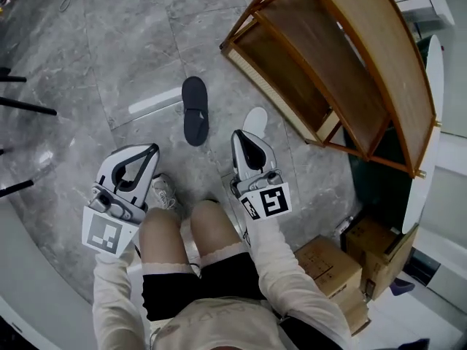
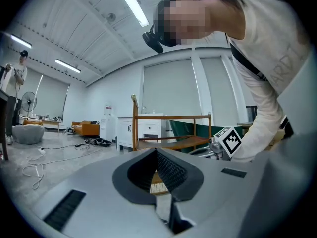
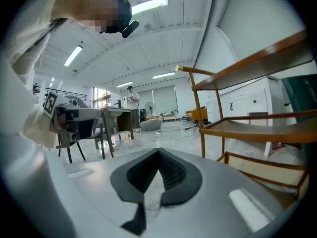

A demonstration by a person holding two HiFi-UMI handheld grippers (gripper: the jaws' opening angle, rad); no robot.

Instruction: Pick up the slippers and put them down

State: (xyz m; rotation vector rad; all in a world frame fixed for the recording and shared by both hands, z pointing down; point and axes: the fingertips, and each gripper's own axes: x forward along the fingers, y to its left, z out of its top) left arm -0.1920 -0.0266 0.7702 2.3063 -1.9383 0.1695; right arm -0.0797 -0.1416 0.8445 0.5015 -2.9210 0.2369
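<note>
A dark slipper (image 1: 195,111) lies flat on the grey floor, ahead of both grippers and apart from them. A white slipper (image 1: 256,119) lies to its right, its near end hidden behind my right gripper (image 1: 240,134). That gripper is held above the floor with its jaws shut and nothing between them; its own view (image 3: 159,151) looks level across the room. My left gripper (image 1: 152,150) hangs to the left of the person's knees, jaws together and empty, as the left gripper view (image 2: 156,150) also shows.
A wooden shelf rack (image 1: 343,64) stands at the upper right, close to the white slipper. Cardboard boxes (image 1: 330,266) sit at the lower right. The person's legs (image 1: 191,232) and a white shoe (image 1: 164,191) are below the grippers. Black stand legs (image 1: 25,106) reach in at the left.
</note>
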